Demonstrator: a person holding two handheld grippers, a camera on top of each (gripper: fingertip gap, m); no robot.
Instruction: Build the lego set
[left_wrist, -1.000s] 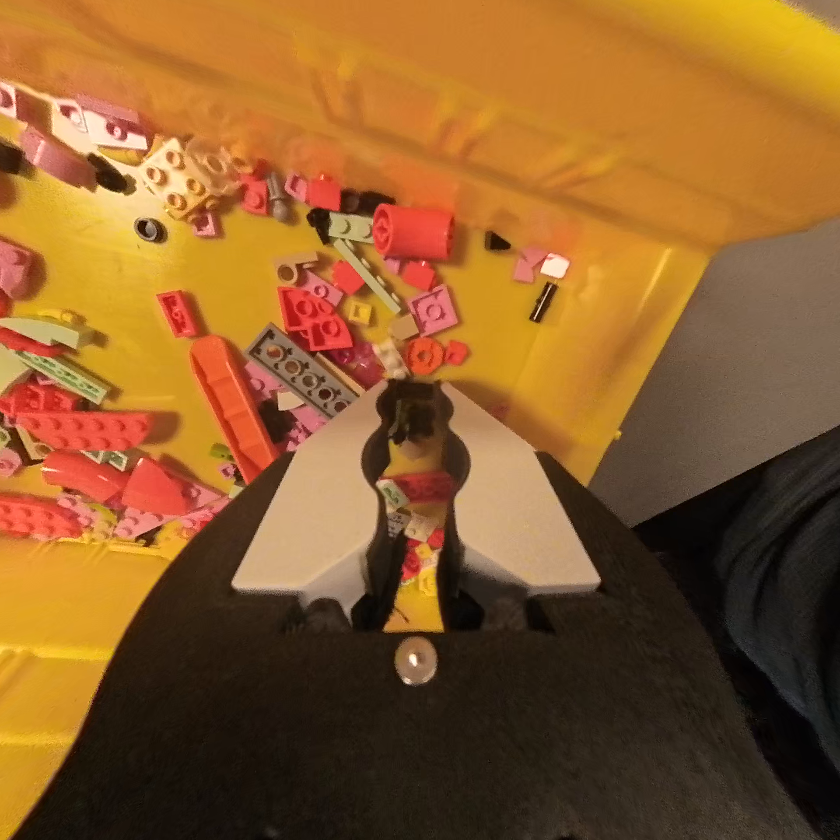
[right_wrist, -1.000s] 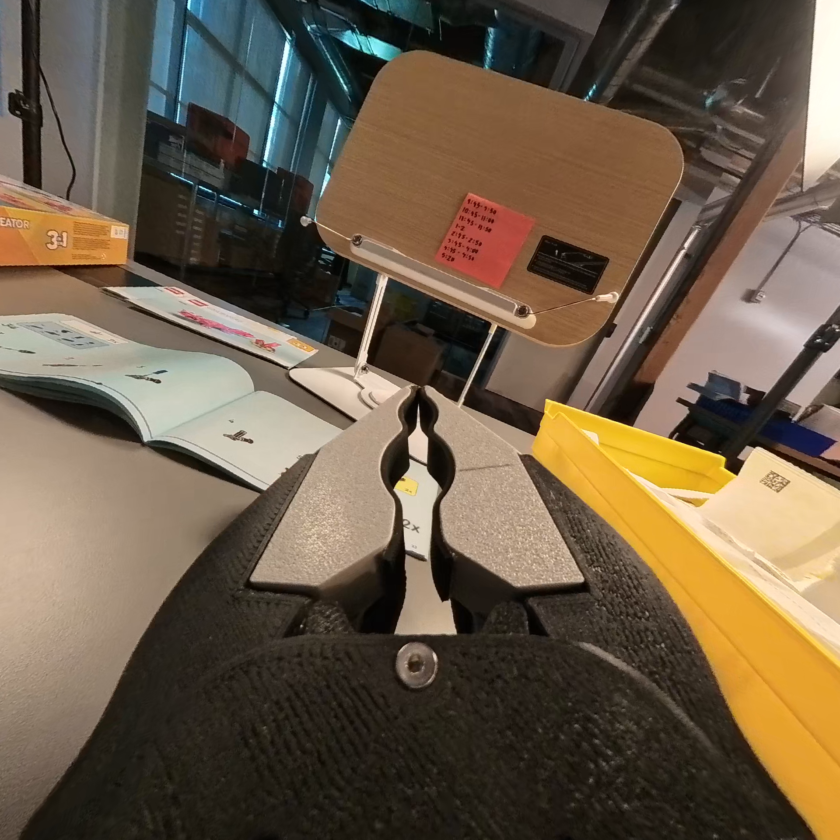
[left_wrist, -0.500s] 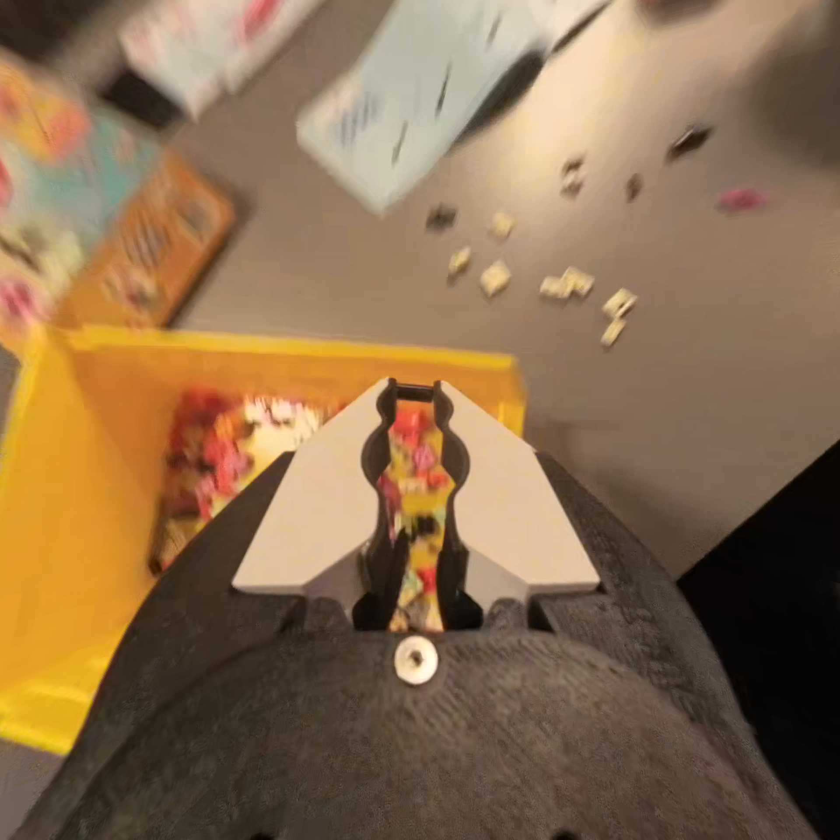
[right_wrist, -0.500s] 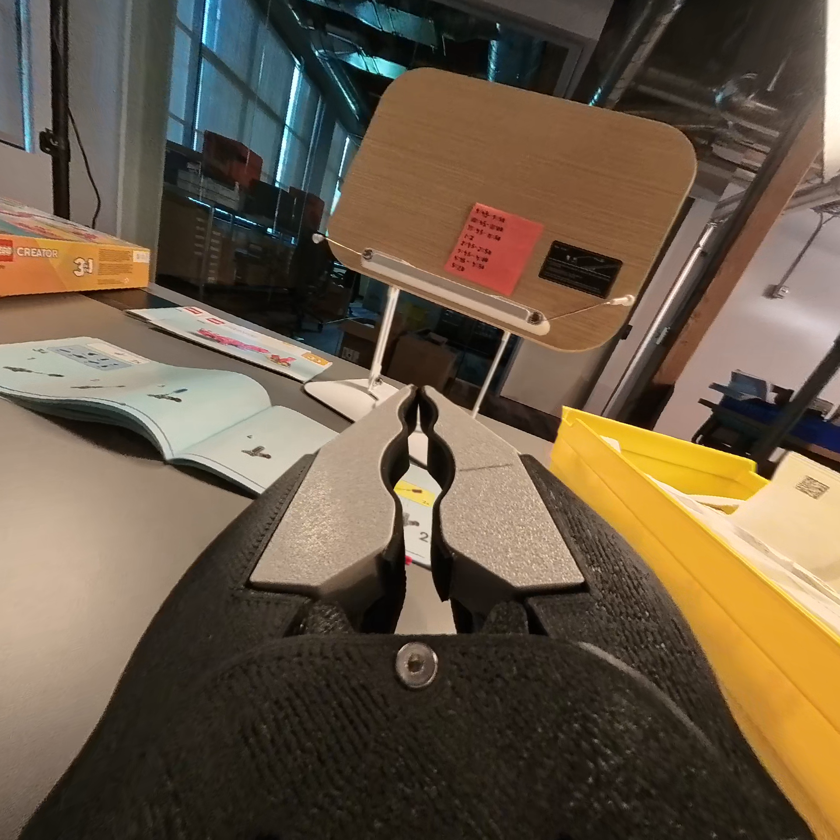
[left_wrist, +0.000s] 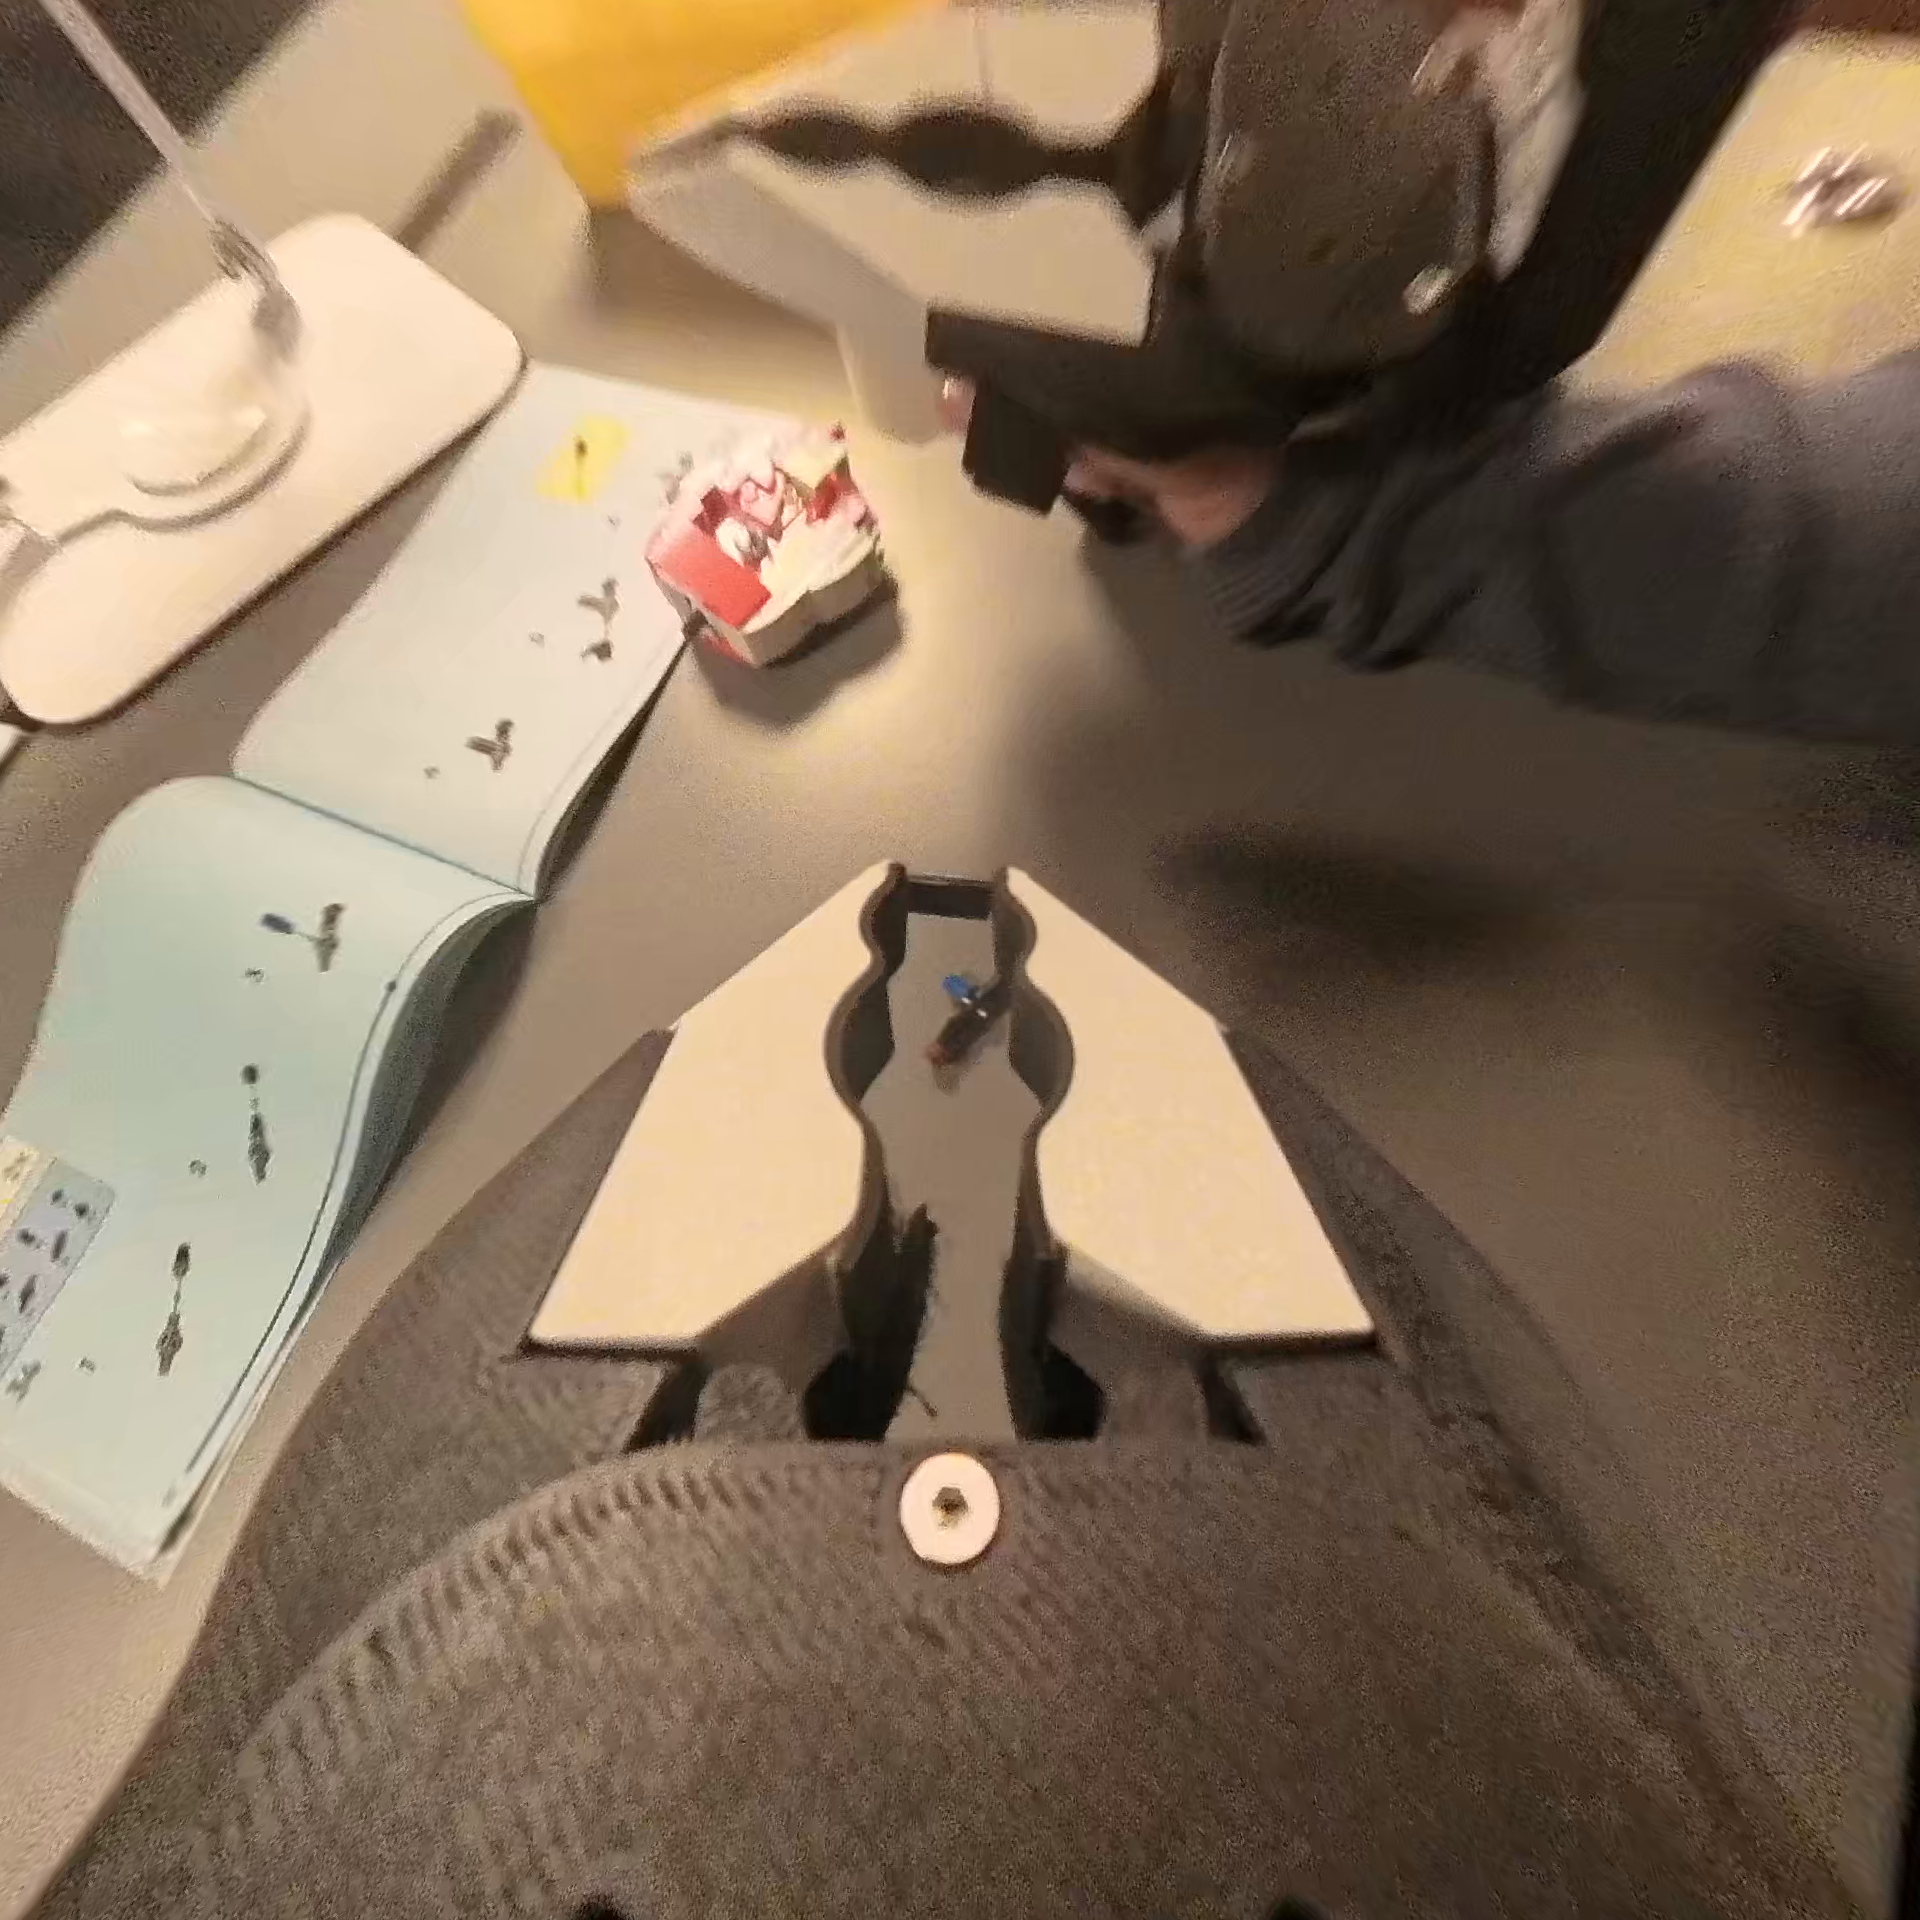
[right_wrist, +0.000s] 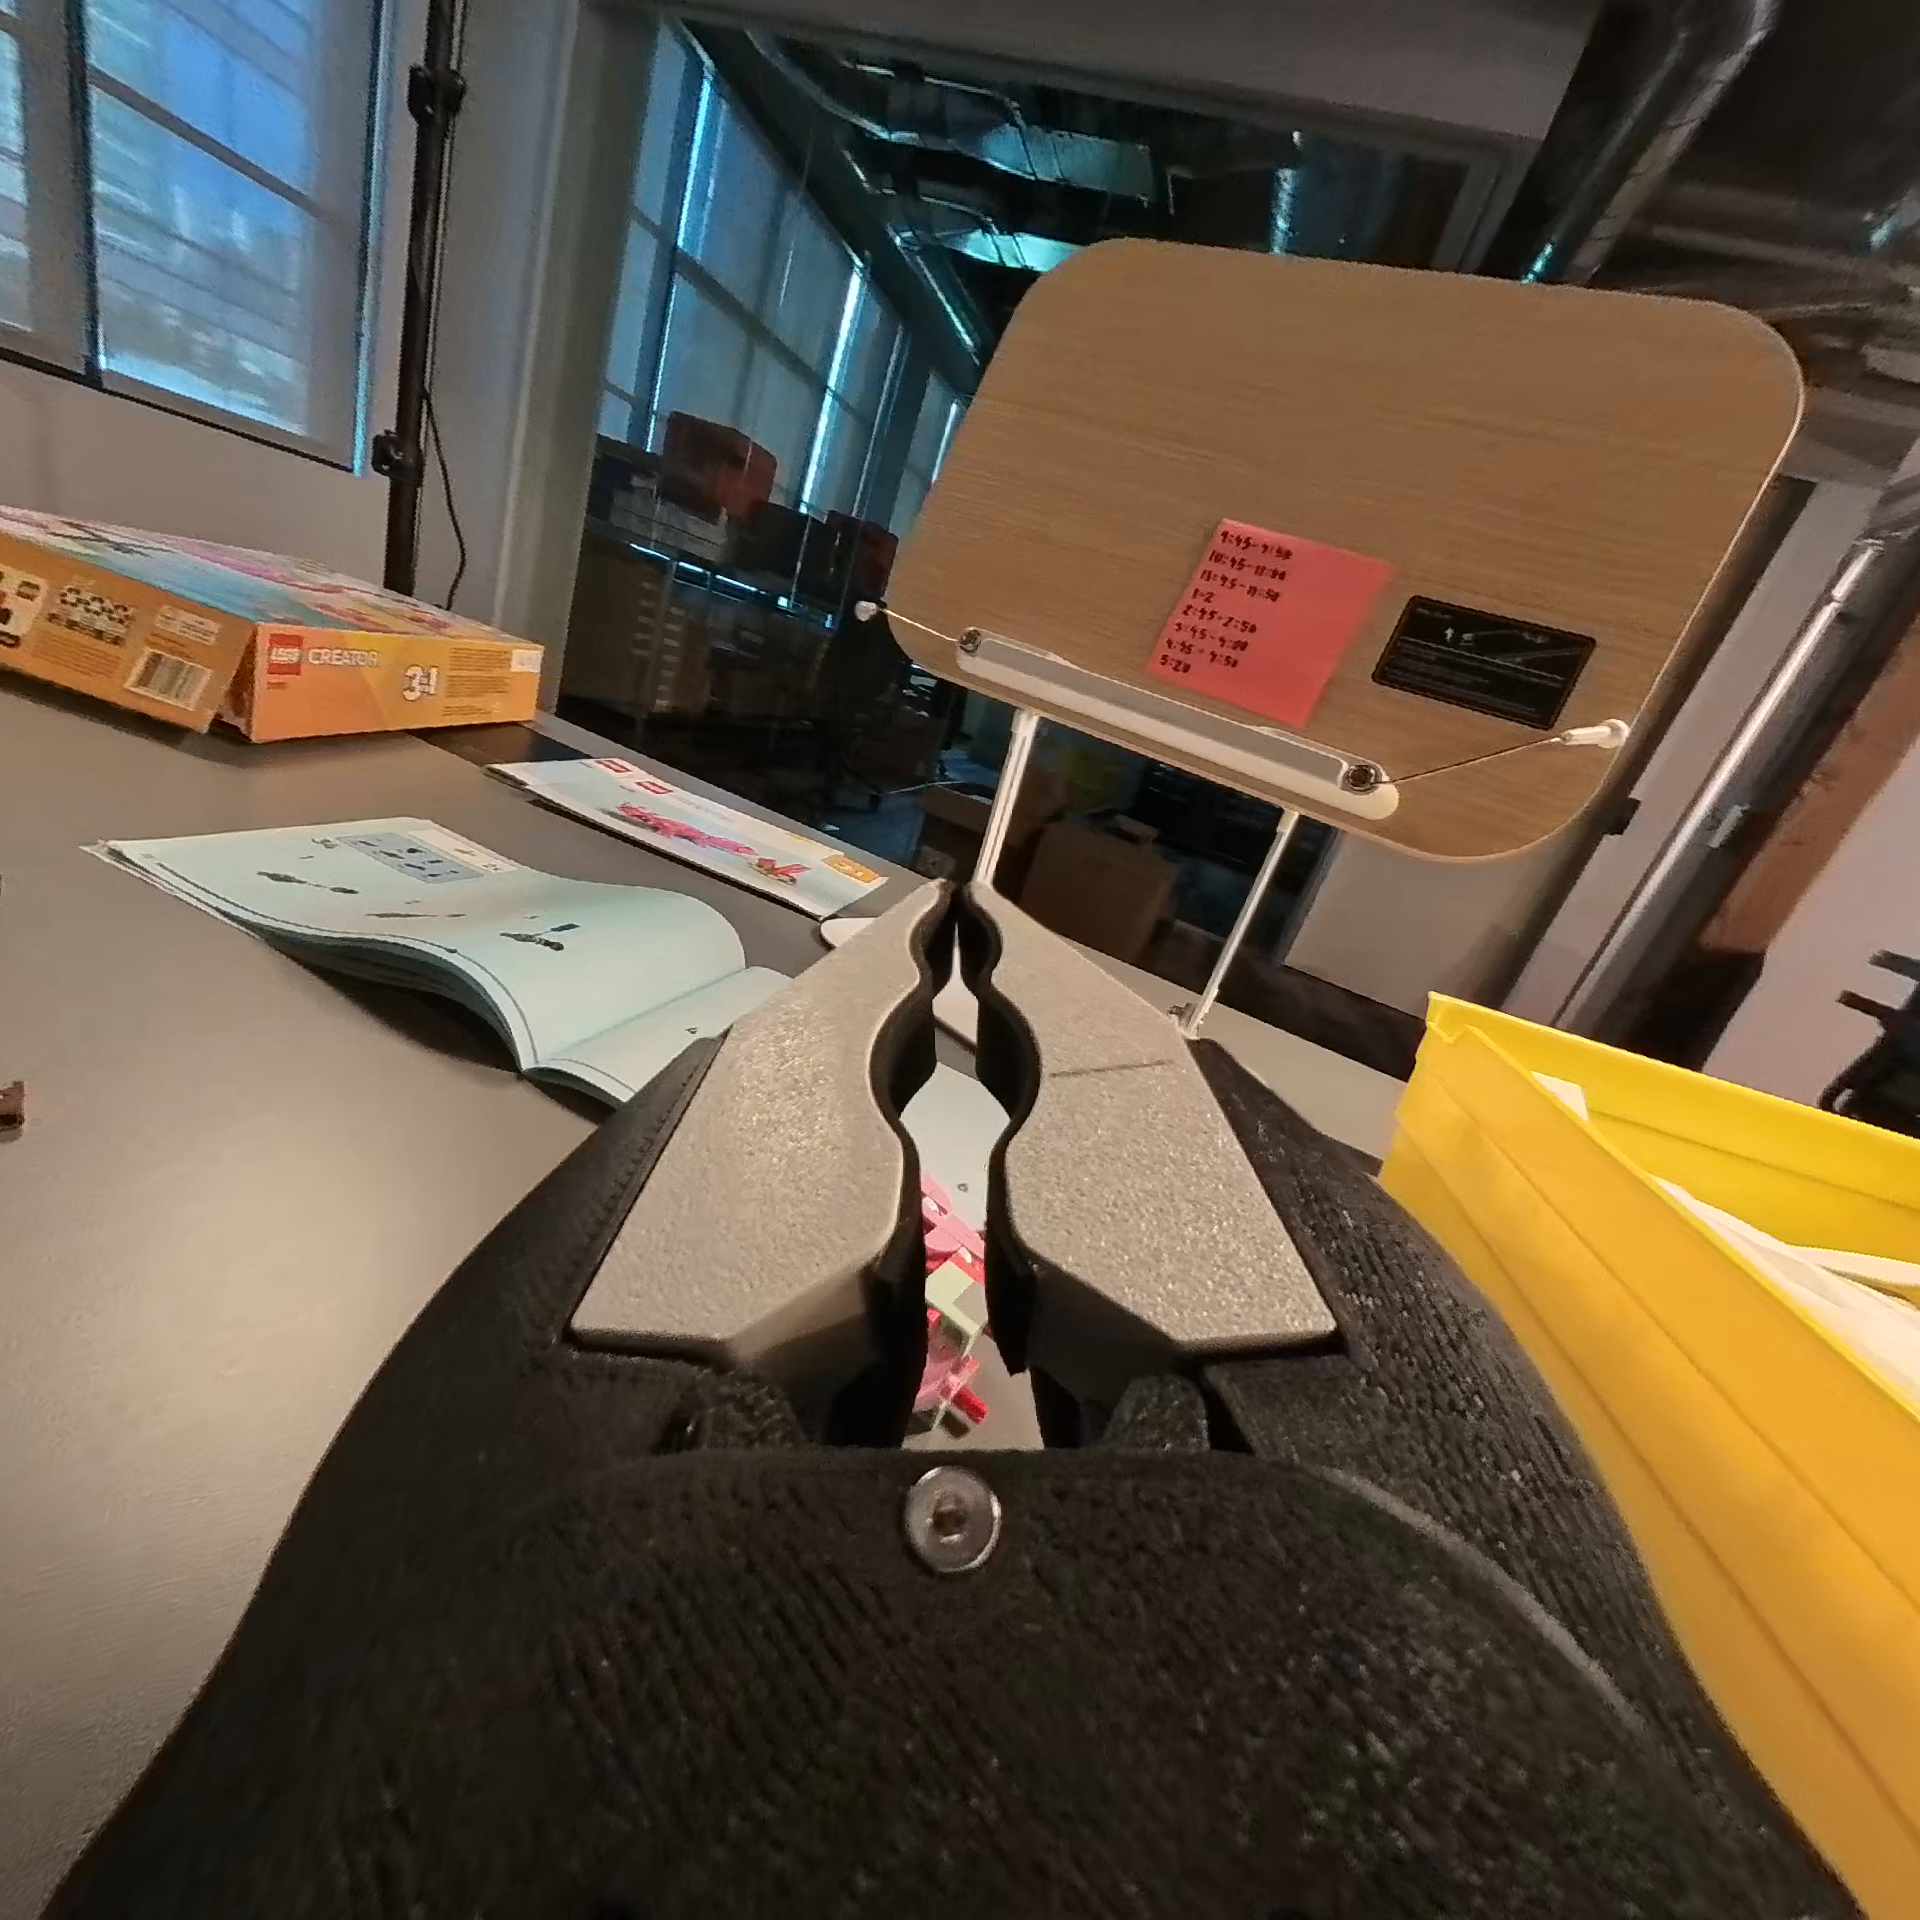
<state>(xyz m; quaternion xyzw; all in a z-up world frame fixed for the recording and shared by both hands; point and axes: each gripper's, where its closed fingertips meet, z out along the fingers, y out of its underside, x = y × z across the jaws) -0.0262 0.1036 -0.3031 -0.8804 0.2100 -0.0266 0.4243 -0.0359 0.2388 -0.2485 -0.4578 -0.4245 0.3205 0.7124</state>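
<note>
In the left wrist view, the left gripper (left_wrist: 948, 896) hangs above a smooth grey counter (left_wrist: 1039, 727). Its pale fingers (left_wrist: 758, 1091) clamp a small, flat black piece (left_wrist: 948, 898) at the very tips, one tip against each end. Through the gap behind the tips, a tiny dark part with a blue end (left_wrist: 961, 1013) lies on the counter below. Ahead to the left sits a small blocky build of red, white and pink bricks (left_wrist: 764, 566), touching the edge of an open pale-blue instruction booklet (left_wrist: 312, 852) with curved pages. Beyond the booklet is the white, rounded base of a stand (left_wrist: 208, 447). The right gripper (left_wrist: 935, 197) shows blurred at the top, held by a dark-sleeved arm (left_wrist: 1662, 582).

The right wrist view looks low along the counter (right_wrist: 208, 1247). The right gripper (right_wrist: 954, 896) has its textured grey fingers (right_wrist: 790, 1143) closed tip to tip on nothing. This view alone shows the stand's wood-grain board (right_wrist: 1351, 499) with a pink note (right_wrist: 1268, 623), an orange cardboard box (right_wrist: 260, 665), a second closed booklet (right_wrist: 686, 821) and a ribbed yellow plastic bin (right_wrist: 1662, 1299) to the right. The pink bricks (right_wrist: 951, 1299) peek between the finger bases.
</note>
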